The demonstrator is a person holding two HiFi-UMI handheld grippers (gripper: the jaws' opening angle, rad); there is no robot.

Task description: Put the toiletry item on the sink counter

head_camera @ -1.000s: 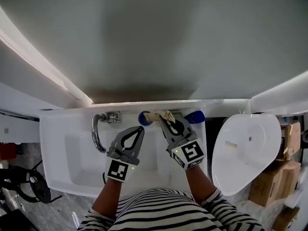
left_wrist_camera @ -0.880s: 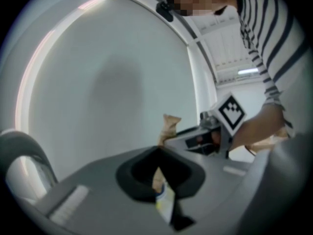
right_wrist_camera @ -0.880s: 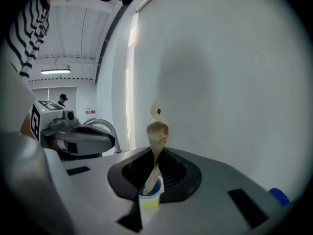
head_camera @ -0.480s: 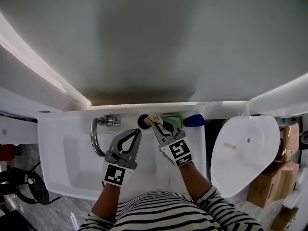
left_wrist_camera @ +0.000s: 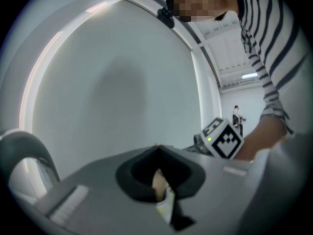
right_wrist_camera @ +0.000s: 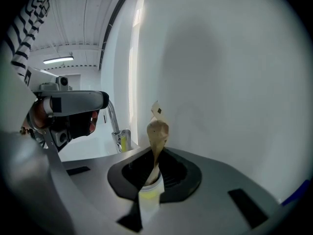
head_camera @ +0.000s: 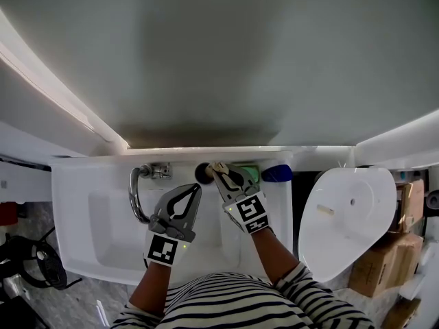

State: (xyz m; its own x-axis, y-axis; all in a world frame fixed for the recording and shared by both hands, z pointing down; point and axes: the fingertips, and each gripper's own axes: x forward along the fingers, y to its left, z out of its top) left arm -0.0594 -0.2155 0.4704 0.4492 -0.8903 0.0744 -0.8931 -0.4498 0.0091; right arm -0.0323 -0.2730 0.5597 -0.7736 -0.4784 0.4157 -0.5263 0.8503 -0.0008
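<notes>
Head view: right hand-held gripper (head_camera: 222, 175) tilts down clamping tube (right_wrist_camera: 157, 137); left hand-held gripper (head_camera: 197, 188) closed.

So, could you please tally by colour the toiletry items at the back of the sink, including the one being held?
Beige: 1, the beige tube held in the right gripper
Dark: 1, the dark round item
Green: 1, the green item
Blue: 1, the blue item
Total: 4
</notes>
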